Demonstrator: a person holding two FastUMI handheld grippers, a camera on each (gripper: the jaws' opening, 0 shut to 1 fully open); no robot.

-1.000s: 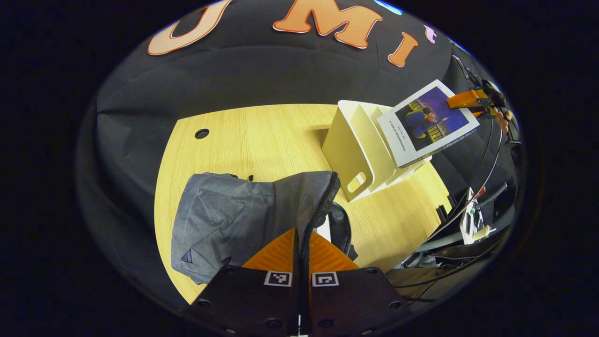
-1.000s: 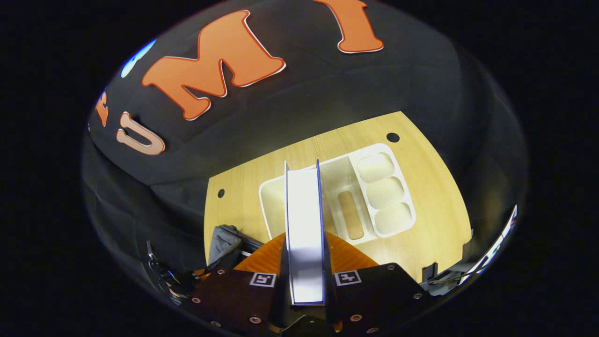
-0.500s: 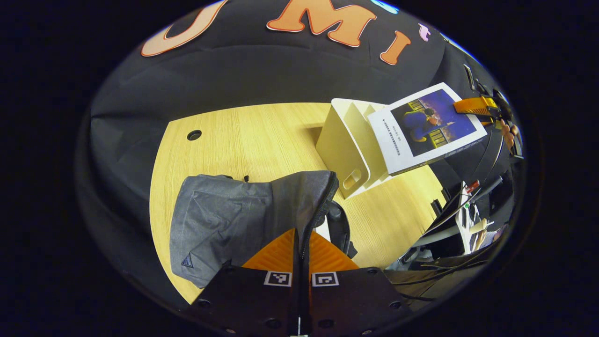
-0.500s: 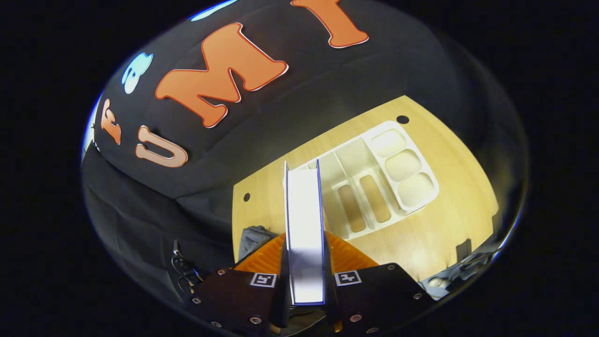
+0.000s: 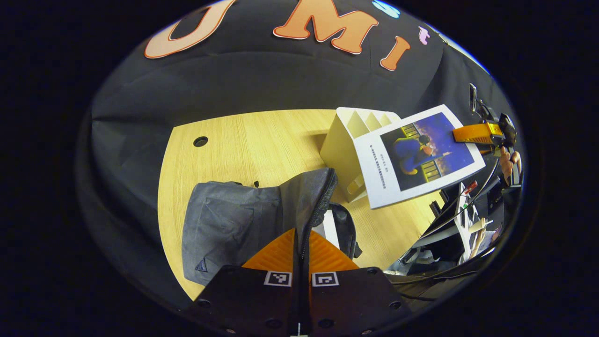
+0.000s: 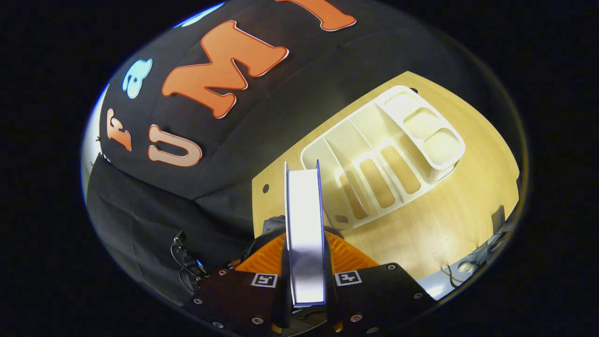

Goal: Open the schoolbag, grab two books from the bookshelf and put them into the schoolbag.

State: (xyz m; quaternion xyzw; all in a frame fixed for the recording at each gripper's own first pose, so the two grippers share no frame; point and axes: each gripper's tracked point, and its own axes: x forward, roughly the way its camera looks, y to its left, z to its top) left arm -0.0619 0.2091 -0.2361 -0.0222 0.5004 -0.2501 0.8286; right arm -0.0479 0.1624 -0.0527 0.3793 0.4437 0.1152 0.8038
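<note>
Book (image 5: 419, 154): right of frame in the left gripper view, our right claw (image 6: 305, 262) clamps it, clear of the bookshelf (image 6: 383, 150).
Schoolbag (image 5: 243, 220): lower centre on the tabletop (image 5: 248, 145); our left claw (image 5: 299, 248) pinches its zipper edge, probably to hold the mouth open.

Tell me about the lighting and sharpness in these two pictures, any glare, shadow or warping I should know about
Right gripper view: strong glare washes out the white bookshelf and the table; the book page edges look overexposed near the top. Left gripper view: light is more even, the book cover is sharp, and the bookshelf casts a short shadow on the table. Both views bend the table edge through fisheye distortion.
</note>
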